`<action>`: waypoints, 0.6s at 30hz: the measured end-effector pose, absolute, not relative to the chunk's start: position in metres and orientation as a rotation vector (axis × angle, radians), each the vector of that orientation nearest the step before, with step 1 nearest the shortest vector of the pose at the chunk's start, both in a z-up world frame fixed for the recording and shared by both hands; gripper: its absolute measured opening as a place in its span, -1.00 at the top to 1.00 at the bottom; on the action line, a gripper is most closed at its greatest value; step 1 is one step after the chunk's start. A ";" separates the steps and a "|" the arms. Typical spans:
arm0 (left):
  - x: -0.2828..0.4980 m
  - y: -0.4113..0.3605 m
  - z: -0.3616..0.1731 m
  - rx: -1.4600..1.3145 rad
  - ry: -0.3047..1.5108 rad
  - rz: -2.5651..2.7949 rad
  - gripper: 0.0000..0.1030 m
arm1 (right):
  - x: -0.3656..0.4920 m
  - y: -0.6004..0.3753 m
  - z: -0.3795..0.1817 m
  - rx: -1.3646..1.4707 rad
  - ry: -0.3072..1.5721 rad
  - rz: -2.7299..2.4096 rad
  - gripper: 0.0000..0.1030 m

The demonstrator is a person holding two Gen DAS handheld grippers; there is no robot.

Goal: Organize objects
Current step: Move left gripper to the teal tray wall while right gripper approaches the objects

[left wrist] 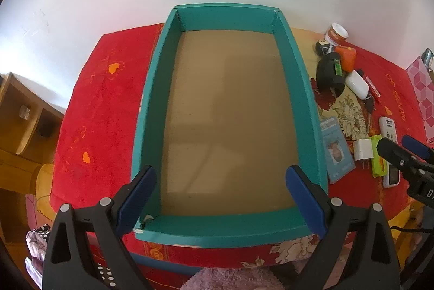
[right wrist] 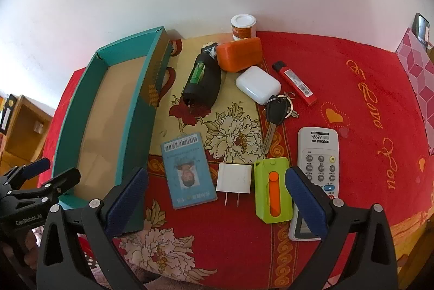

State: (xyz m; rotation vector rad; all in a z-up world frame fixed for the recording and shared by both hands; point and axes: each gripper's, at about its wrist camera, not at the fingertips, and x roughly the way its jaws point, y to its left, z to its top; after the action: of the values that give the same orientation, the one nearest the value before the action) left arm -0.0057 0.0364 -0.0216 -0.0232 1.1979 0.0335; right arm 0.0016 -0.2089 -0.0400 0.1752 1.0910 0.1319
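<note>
Hovering left gripper (left wrist: pixel 221 197) wide over the bare teal box (left wrist: pixel 303 89), empty-handed | right gripper (right wrist: pixel 217 197) spread above the white charger (right wrist: pixel 233 178) and ID card (right wrist: pixel 187 170) beside it | we judge nothing sorted yet.

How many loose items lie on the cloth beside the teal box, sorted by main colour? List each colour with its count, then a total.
White: 4, jar, earbud case, charger plug, remote
Orange: 1, orange box
Black: 3, flashlight, car key, small round thing
Red: 1, lighter
Blue: 1, ID card
Green: 1, green case
Total: 11
</note>
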 end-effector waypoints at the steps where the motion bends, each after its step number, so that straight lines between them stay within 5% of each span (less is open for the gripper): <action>1: -0.006 0.038 -0.022 -0.021 1.197 0.033 -0.88 | 0.002 -0.209 -0.040 0.175 1.091 0.130 -1.00; 18: -0.015 0.075 -0.038 -0.050 1.247 0.081 -0.88 | 0.004 -0.195 -0.045 0.175 1.113 0.129 -1.00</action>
State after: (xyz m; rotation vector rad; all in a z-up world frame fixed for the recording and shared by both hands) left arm -0.0153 0.0745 -0.0381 -0.0504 1.2472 0.0805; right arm 0.0039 -0.1951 -0.0450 0.1746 1.1134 0.1289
